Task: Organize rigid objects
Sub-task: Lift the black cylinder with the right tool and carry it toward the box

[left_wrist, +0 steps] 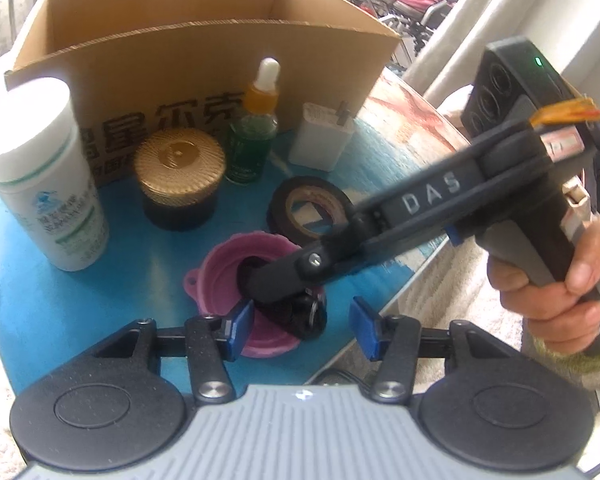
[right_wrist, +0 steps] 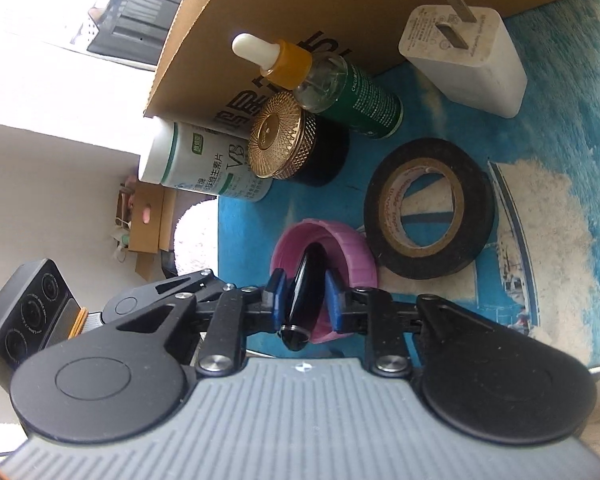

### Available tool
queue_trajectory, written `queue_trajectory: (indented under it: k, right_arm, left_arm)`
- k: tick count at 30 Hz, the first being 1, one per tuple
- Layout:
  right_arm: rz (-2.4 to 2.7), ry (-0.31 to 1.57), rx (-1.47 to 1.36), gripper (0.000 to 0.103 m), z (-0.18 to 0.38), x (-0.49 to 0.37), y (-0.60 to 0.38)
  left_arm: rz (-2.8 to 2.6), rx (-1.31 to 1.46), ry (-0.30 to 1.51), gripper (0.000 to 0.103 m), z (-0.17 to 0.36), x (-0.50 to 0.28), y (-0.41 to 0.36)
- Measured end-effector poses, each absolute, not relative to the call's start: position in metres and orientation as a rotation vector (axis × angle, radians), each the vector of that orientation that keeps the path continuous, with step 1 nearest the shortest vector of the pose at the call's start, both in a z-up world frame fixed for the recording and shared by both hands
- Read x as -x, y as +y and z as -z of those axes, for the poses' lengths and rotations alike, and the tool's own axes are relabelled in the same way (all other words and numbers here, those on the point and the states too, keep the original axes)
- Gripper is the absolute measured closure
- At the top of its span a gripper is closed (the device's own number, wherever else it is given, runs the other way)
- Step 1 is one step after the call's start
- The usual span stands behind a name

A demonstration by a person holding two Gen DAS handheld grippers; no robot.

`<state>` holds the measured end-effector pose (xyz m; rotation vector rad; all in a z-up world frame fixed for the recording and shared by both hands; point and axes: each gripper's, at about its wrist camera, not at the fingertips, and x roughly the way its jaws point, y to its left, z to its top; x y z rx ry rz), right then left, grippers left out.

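Blue tabletop (right_wrist: 548,128) (cardboard box (left_wrist: 172,40) behind).

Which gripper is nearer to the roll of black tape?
The right. The right gripper, shut on a black oblong object over the pink cap, sits just beside the tape roll; the left gripper hangs open, farther back.

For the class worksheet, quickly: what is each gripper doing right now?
Left gripper: open, holding nothing.
Right gripper: shut on a glossy black oblong object over the pink plastic cup.
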<state>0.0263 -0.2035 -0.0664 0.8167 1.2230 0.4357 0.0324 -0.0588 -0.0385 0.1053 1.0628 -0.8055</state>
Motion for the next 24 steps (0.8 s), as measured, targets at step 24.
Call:
queue_trajectory:
  k: [24]
  right_arm:
    - [-0.513,0.922,-0.741,0.088,-0.035,-0.038,-0.207]
  left_arm:
    - [0.750,-0.156,0.779,0.066,-0.053,-0.025,-0.051]
